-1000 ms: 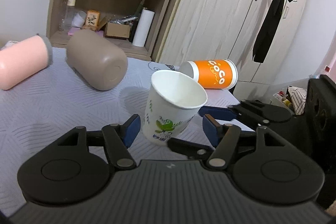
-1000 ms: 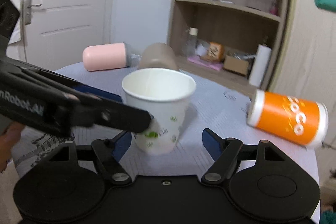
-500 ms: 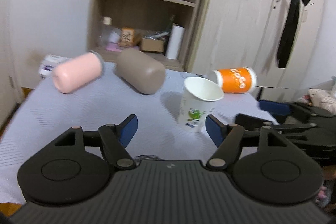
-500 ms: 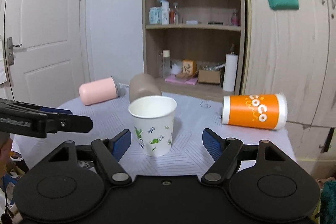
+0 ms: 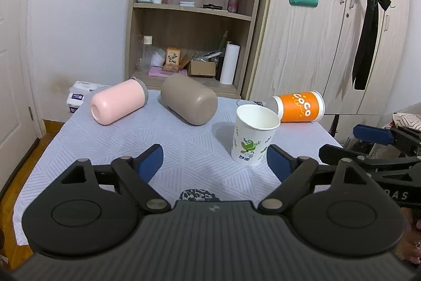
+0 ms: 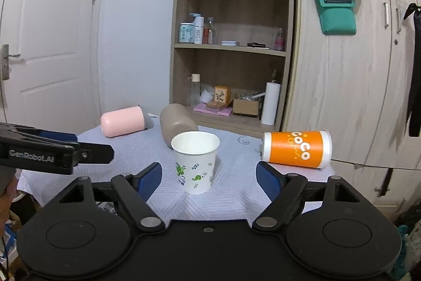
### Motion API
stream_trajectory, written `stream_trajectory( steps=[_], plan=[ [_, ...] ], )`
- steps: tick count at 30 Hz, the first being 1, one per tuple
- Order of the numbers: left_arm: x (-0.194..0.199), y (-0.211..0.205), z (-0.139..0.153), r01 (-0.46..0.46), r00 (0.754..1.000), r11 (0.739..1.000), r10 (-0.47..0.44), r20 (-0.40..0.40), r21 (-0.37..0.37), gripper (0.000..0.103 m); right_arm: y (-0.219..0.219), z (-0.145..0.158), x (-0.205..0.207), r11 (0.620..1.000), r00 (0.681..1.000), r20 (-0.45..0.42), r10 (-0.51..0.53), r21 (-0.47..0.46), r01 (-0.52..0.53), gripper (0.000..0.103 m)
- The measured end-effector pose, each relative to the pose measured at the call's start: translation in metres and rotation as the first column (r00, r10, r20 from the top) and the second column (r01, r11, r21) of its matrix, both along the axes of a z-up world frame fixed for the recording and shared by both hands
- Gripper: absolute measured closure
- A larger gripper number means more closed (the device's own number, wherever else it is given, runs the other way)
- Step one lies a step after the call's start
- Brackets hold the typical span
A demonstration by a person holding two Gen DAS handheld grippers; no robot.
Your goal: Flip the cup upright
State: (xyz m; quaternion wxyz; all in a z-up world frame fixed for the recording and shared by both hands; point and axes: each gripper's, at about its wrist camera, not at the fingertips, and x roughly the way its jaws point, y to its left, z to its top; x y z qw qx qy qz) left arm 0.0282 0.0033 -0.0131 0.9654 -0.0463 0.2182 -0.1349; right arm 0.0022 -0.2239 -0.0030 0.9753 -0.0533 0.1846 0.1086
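Observation:
A white paper cup with green leaf prints point(image 5: 251, 136) stands upright, mouth up, on the grey-blue tablecloth point(image 5: 131, 144); it also shows in the right wrist view point(image 6: 196, 162). My left gripper point(image 5: 214, 161) is open and empty, back from the cup, which sits near its right finger. My right gripper point(image 6: 209, 178) is open and empty, pulled back with the cup centred ahead of it. An orange "CoCo" cup point(image 5: 298, 107) lies on its side at the far right; it also shows in the right wrist view point(image 6: 297, 149).
A pink tumbler point(image 5: 118, 104) and a taupe tumbler point(image 5: 190, 99) lie on their sides at the back of the table. A wooden shelf point(image 5: 194, 12) and wardrobe doors point(image 5: 315, 44) stand behind. The right gripper's fingers point(image 5: 373, 134) show at the right edge.
Both grippers have drawn back from the white cup, which stays standing upright on the table. It now looks smaller and farther away in both views.

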Motion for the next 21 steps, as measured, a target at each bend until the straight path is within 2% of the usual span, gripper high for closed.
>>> stream_trajectory(
  steps=[7, 10, 15, 21],
  plan=[
    [-0.0097, 0.0009, 0.0037, -0.008, 1.000, 0.999, 0.008, 0.020, 0.035, 0.005, 0.0021, 0.0013, -0.0042, 1.000, 1.000, -0.007, -0.012, 0.009, 0.012, 0.016],
    [-0.0108, 0.0020, 0.0047, -0.006, 1.000, 0.999, 0.006, 0.012, 0.032, 0.004, 0.0011, 0.0015, -0.0057, 1.000, 1.000, -0.008, -0.022, 0.010, 0.022, 0.015],
    [-0.0101, 0.0020, 0.0059, -0.014, 1.000, 0.999, 0.014, 0.003, 0.045, 0.002, 0.0003, 0.0029, -0.0056, 0.999, 0.999, -0.029, -0.046, 0.016, 0.046, 0.001],
    [-0.0115, 0.0024, 0.0078, -0.021, 1.000, 0.998, 0.020, 0.003, 0.053, 0.002, 0.0010, 0.0048, -0.0066, 0.997, 0.997, -0.036, -0.075, 0.019, 0.075, 0.000]
  ],
)
